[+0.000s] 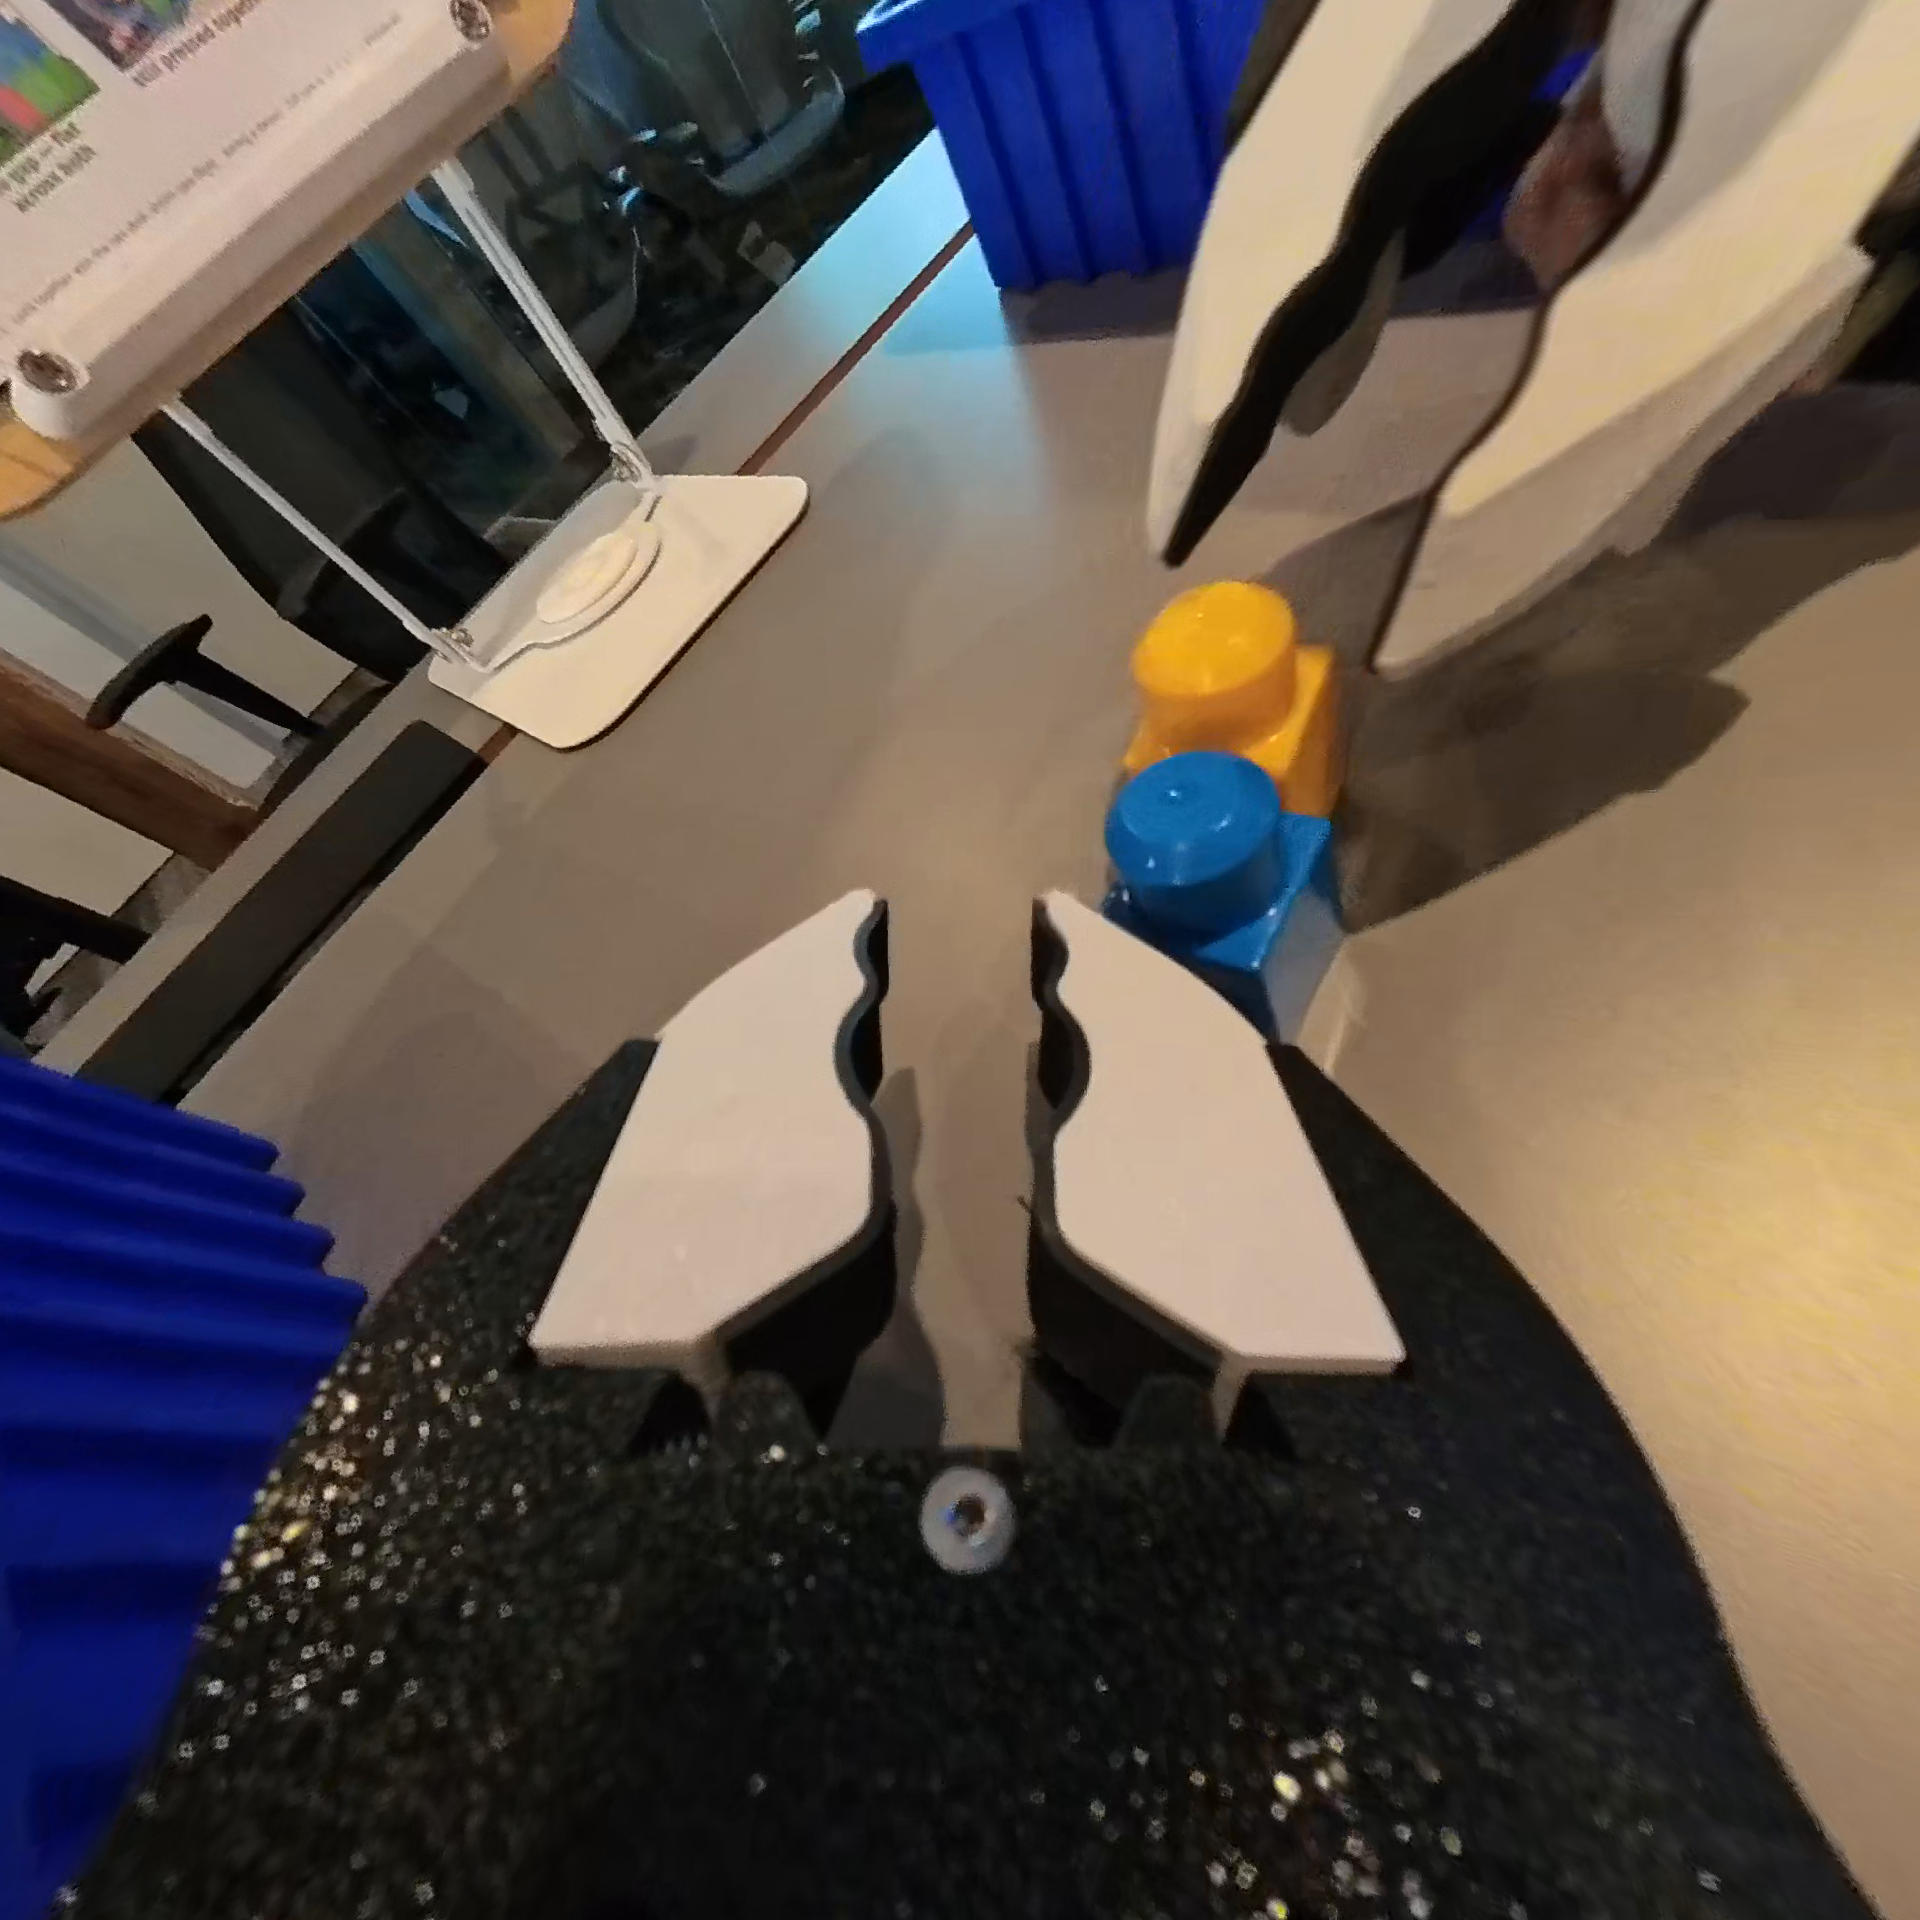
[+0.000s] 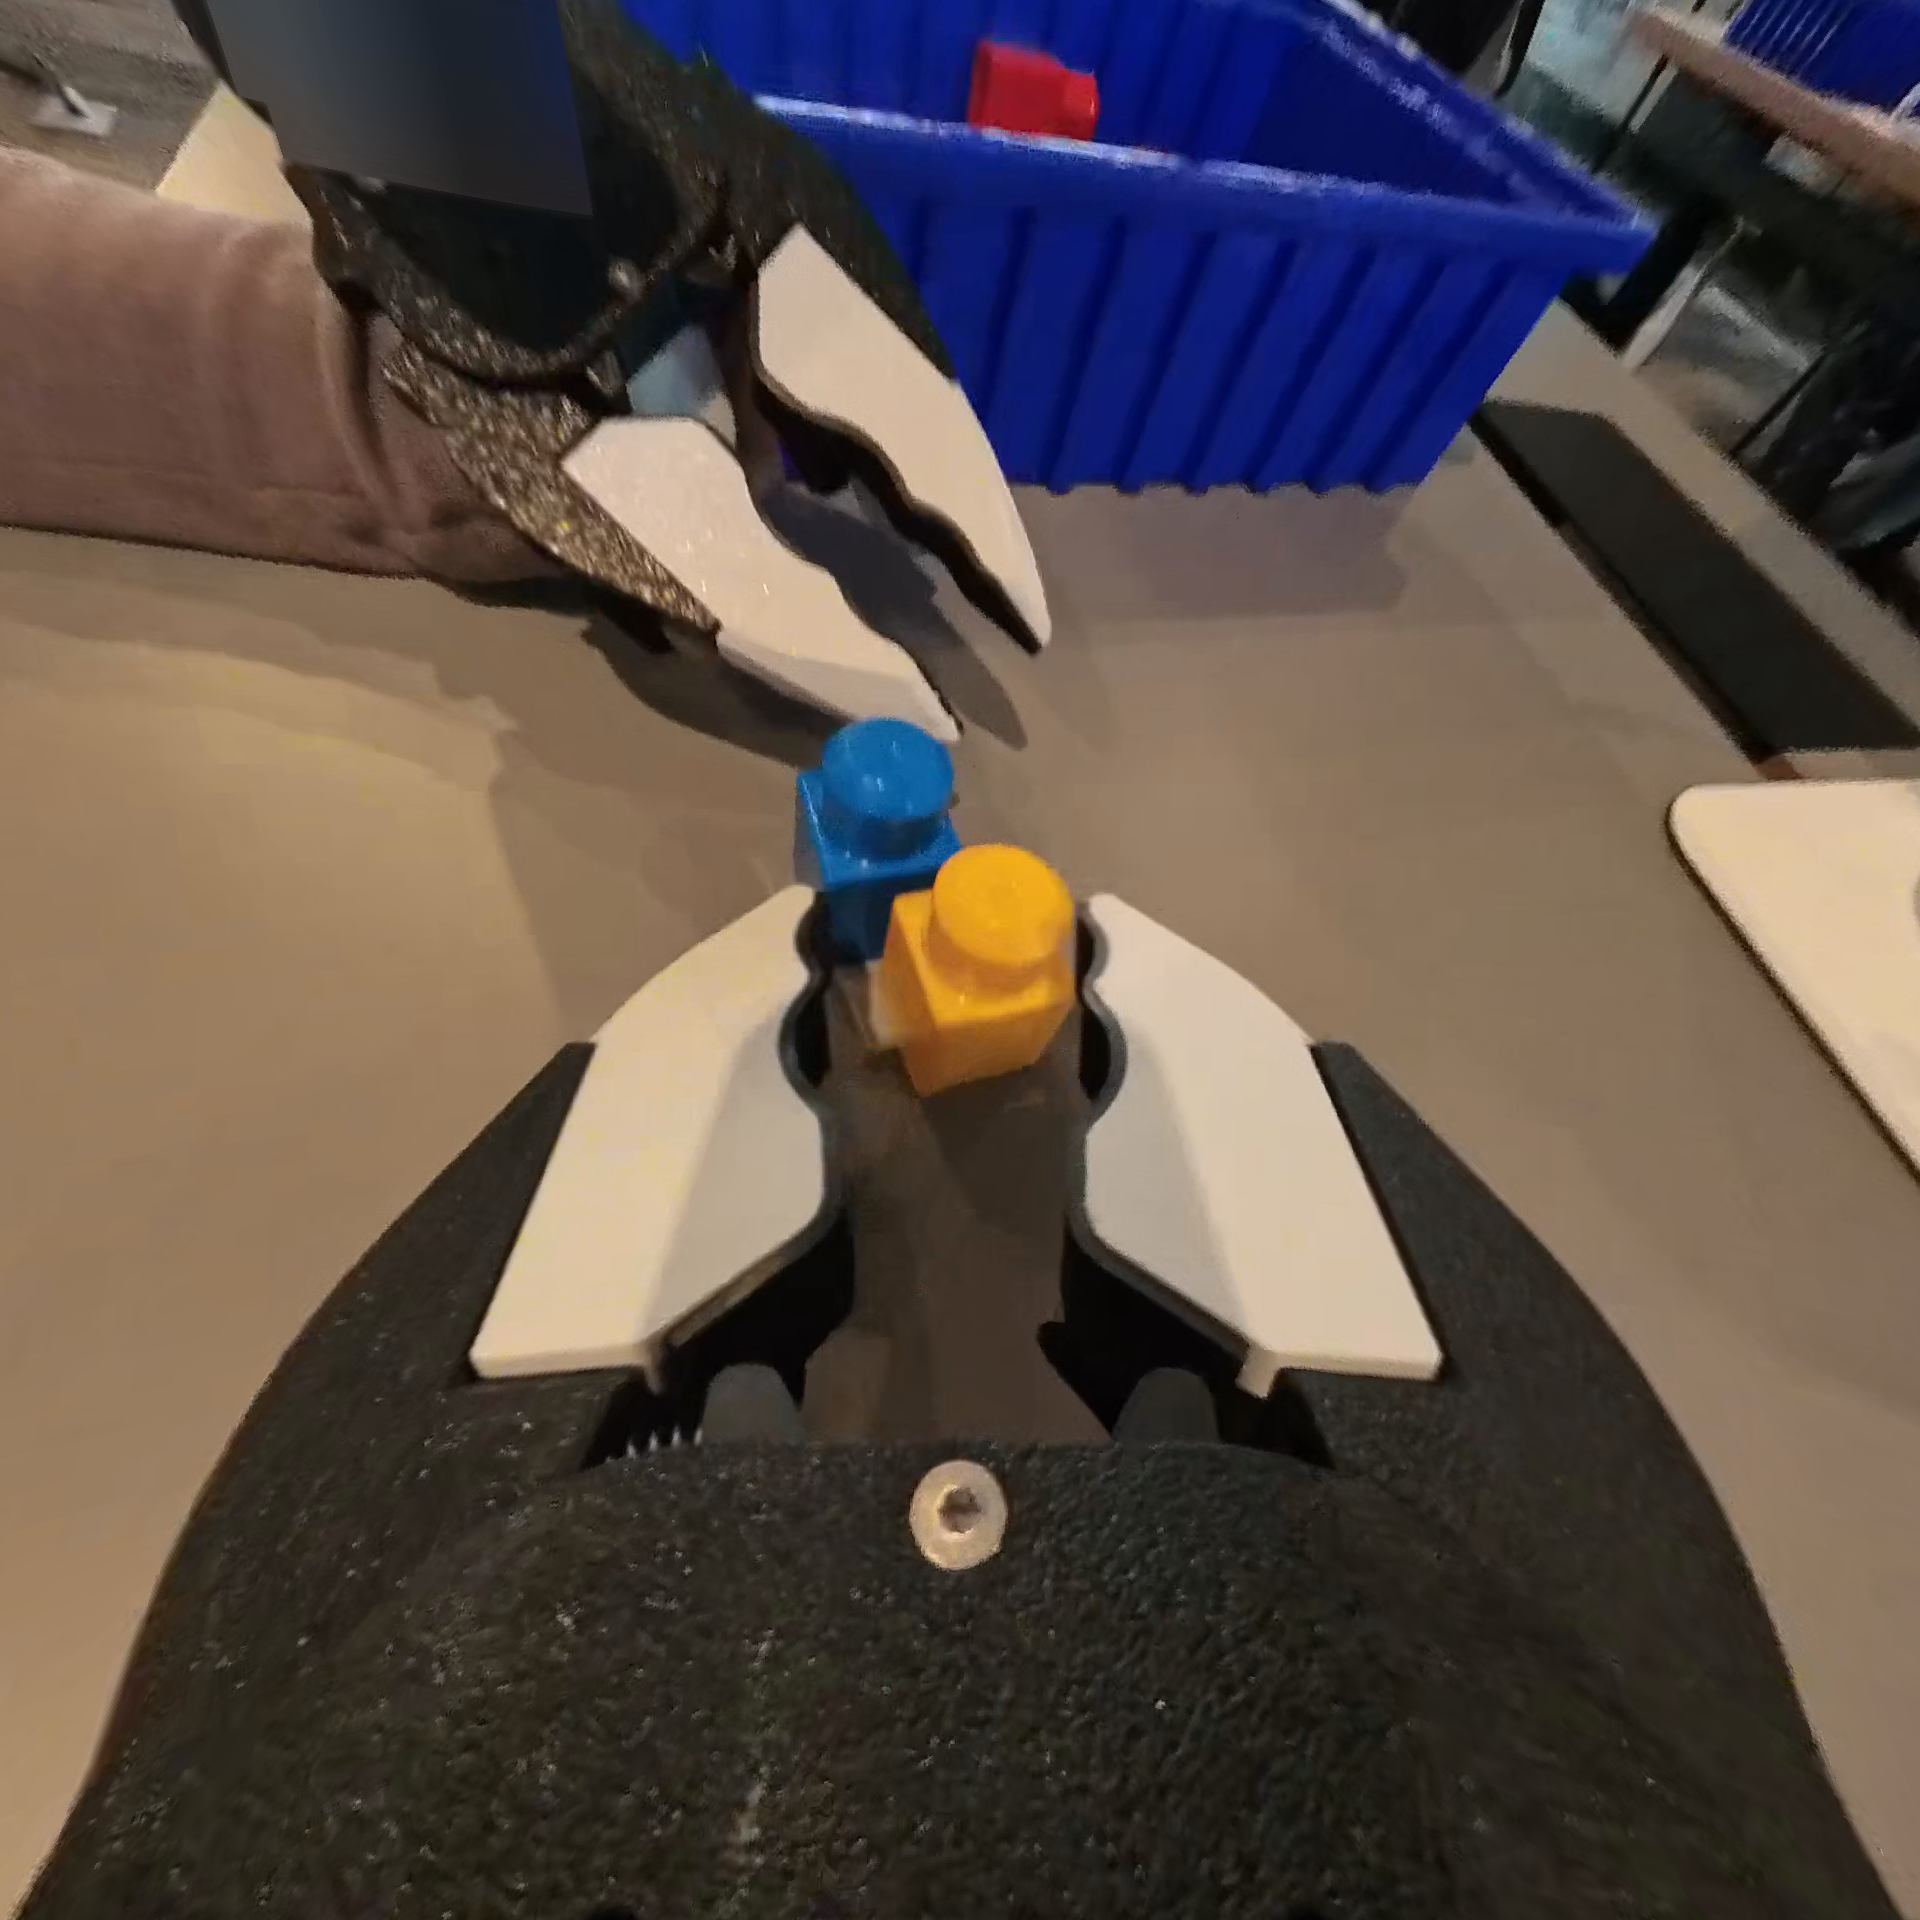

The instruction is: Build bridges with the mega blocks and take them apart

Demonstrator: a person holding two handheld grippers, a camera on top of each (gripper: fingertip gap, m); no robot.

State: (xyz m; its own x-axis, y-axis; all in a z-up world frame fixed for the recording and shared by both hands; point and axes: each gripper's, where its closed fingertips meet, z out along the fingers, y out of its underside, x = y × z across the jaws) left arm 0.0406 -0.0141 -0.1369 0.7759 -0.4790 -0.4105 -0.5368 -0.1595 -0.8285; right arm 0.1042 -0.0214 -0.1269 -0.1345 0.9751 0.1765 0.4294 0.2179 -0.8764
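On the grey tabletop (image 2: 312, 935), two single-stud blocks stand touching each other: a blue block (image 2: 875, 831) and a yellow block (image 2: 977, 977). From the right wrist view, the right gripper (image 2: 940, 925) has its jaws released, spread wide on either side of the yellow block, whose right side sits very close to the right-hand finger; whether they touch cannot be told. The blue block stands just beyond, at 11 o'clock from the yellow one.

From the left wrist view, the left gripper (image 1: 958, 925) has its jaws parted by a narrow gap and holds nothing. The blue block (image 1: 1216, 883) lies just past its right fingertip, at 1 o'clock, with the yellow block (image 1: 1236, 696) behind it. The right gripper (image 1: 1278, 540) comes down from 1 o'clock, tips on either side of the yellow block.

A blue ribbed bin (image 2: 1195, 312) stands at the far edge of the tabletop at 12 o'clock, with a red block (image 2: 1034, 88) inside. A white stand base (image 1: 623, 603) sits near the tabletop edge at 10 o'clock in the left view. A brown sleeve (image 2: 177, 384) reaches in from 9 o'clock, holding the left gripper tilted downward toward the blue block.
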